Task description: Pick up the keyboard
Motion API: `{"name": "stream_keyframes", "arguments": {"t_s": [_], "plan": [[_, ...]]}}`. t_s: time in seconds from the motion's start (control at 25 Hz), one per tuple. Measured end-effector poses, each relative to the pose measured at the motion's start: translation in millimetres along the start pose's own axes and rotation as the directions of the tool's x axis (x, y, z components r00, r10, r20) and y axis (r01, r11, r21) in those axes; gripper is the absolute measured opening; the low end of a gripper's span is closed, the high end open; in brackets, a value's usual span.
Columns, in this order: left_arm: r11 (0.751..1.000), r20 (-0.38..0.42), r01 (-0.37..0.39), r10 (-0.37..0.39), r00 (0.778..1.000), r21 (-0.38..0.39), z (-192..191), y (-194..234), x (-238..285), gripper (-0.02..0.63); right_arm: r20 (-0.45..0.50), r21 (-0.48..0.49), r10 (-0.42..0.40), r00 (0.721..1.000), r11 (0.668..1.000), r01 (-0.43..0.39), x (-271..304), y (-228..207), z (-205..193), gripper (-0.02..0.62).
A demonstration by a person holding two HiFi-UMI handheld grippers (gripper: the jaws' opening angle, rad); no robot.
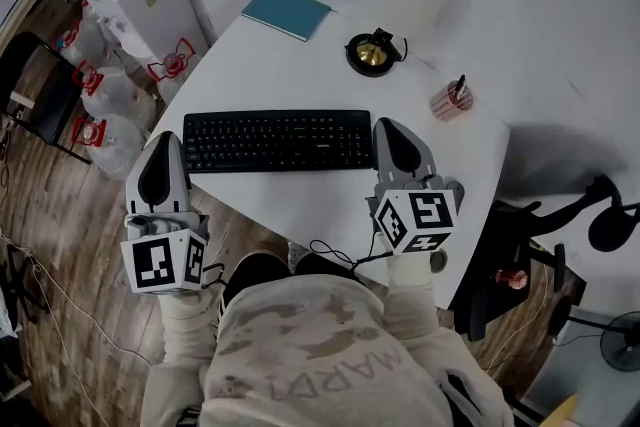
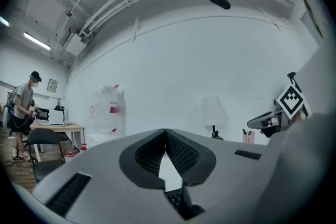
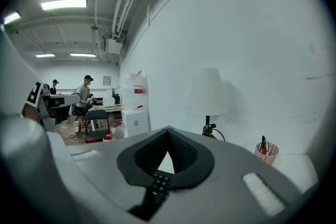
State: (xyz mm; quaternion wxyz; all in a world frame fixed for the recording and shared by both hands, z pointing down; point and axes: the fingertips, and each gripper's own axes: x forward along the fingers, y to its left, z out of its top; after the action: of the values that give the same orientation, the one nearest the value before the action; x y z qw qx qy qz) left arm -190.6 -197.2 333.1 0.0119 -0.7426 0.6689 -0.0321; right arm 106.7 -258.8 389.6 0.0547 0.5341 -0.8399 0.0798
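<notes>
White worktop [image 1: 300,65] carries the keyboard [image 1: 277,140], lying flat. My left gripper [image 1: 167,137] and right gripper [image 1: 388,127] sit just beside its two ends, both jaws pressed together.

A black full-size keyboard [image 1: 277,140] lies flat and keys-up on the white table [image 1: 300,65]. In the head view its long axis runs from 9 to 3 o'clock, with the number pad at the 3 o'clock end. It sits in the 6 o'clock part of the tabletop, and its 9 o'clock end is close to the table's edge. Each gripper view shows only a small patch of its dark keys [image 2: 176,202] [image 3: 157,186].
</notes>
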Motion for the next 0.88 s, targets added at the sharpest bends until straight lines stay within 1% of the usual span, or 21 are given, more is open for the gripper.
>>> {"name": "stream_keyframes", "arguments": {"t_s": [0.12, 0.36, 0.52, 0.68, 0.76, 0.88], "plan": [[1.0, -0.044, -0.001, 0.001, 0.999, -0.005, -18, 6, 10, 0.006, -0.049, 0.007, 0.0, 0.999, 1.0, 0.0, 12, -2, -18, 0.01], [1.0, -0.126, -0.017, 0.015, 0.992, -0.016, -56, 23, 29, 0.006, -0.149, 0.074, -0.017, 0.989, 0.997, 0.028, 33, -14, -54, 0.011], [0.999, -0.19, -0.017, 0.011, 0.982, -0.028, -83, 32, 40, 0.006, -0.221, 0.098, -0.028, 0.975, 0.994, 0.051, 43, -22, -79, 0.011], [0.999, -0.258, 0.004, -0.016, 0.966, -0.047, -111, 36, 51, 0.006, -0.271, 0.119, -0.036, 0.962, 0.99, 0.071, 51, -29, -98, 0.012], [0.998, -0.288, 0.008, -0.023, 0.957, -0.056, -123, 38, 55, 0.008, -0.295, 0.126, -0.039, 0.955, 0.989, 0.079, 55, -32, -108, 0.049], [0.998, -0.334, 0.008, -0.031, 0.942, -0.069, -142, 42, 60, 0.012, -0.335, 0.138, -0.042, 0.941, 0.986, 0.093, 59, -38, -123, 0.081]]}}
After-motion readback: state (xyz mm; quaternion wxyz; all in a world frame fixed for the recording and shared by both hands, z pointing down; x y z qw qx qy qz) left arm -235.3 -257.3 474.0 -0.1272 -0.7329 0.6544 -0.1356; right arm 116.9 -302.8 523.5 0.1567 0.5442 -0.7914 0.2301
